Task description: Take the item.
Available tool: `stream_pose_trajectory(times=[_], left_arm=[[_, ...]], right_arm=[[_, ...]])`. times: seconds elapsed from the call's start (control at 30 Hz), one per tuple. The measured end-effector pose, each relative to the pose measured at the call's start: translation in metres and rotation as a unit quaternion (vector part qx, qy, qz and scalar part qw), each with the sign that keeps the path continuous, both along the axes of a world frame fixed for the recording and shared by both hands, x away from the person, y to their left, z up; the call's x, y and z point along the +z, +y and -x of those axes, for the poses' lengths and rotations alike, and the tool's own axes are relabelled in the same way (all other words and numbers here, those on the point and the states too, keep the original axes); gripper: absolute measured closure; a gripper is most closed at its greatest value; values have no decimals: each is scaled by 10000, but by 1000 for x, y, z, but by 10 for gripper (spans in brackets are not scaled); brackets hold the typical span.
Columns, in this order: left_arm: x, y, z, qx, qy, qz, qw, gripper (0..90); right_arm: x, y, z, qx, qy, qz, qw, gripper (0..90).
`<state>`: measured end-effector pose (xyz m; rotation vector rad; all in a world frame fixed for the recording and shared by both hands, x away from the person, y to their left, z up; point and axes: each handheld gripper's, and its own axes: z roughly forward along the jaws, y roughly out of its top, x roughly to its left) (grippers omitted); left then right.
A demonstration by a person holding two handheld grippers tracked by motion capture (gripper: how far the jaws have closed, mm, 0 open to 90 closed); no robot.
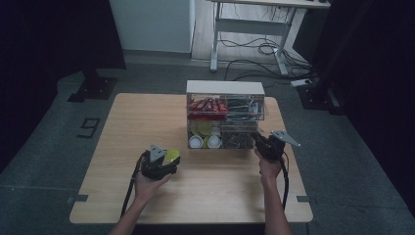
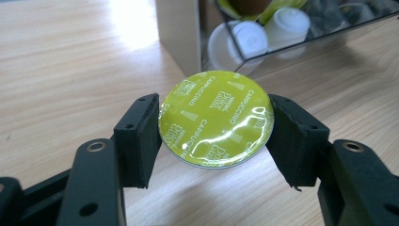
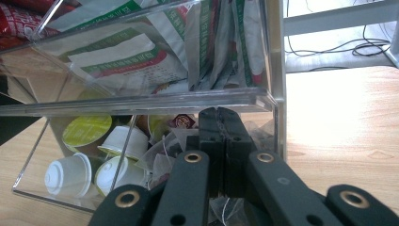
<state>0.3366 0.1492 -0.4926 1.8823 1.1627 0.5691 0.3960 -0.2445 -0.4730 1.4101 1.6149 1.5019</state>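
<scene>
**Capsule held clear of organiser; right tool shut at lower drawer**

Dim room, grey floor, with a white desk frame and loose cables beyond a light wooden tabletop point(image 1: 122, 196). A clear acrylic organiser point(image 1: 225, 88) stands at the far centre of it, with sachets and red packets in its upper tier and capsules and tea bags in the lower.

Left tool point(image 1: 164, 164): held low over the tabletop, in front of and to the left of the organiser and apart from it. Its jaws stand partway closed on a lime-green capsule point(image 2: 216, 118), pads pressing the rim on both sides, foil lid marked "cappuccino" facing the camera. Grip appears square and secure.

Right tool point(image 3: 219, 136): jaws fully together, nothing visible between them. The tips sit at the front of the lower tier on its tea-bag side point(image 3: 164, 150), under the edge of the upper tier. Whether they touch or hook the acrylic cannot be told.

White capsules point(image 3: 70, 174) and a further green one lie in the lower left compartment.

Assessment: the step in hand appears to be carrying one capsule between the organiser and the open tabletop; the direction cannot be determined.

Next move: if the capsule is being set down, lower it flat-side steady before releasing; if stowing, the left tool must clear the upper tier's edge while the right steadies the organiser.
</scene>
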Motion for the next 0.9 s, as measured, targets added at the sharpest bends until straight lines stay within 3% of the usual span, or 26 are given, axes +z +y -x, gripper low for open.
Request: stream_pose_trajectory(times=[0.3, 0.77, 0.9], left_arm=[[-13, 12, 4, 106, 131, -127, 9998, 386], [-39, 18, 4, 144, 623, -386, 9972, 385], [-40, 18, 3, 131, 620, -375, 9973, 384]], right_arm=[[-2, 2, -1, 12, 26, 41, 10000, 886], [-5, 4, -2, 18, 87, 98, 9999, 883], [-5, 4, -2, 19, 99, 105, 9999, 882]])
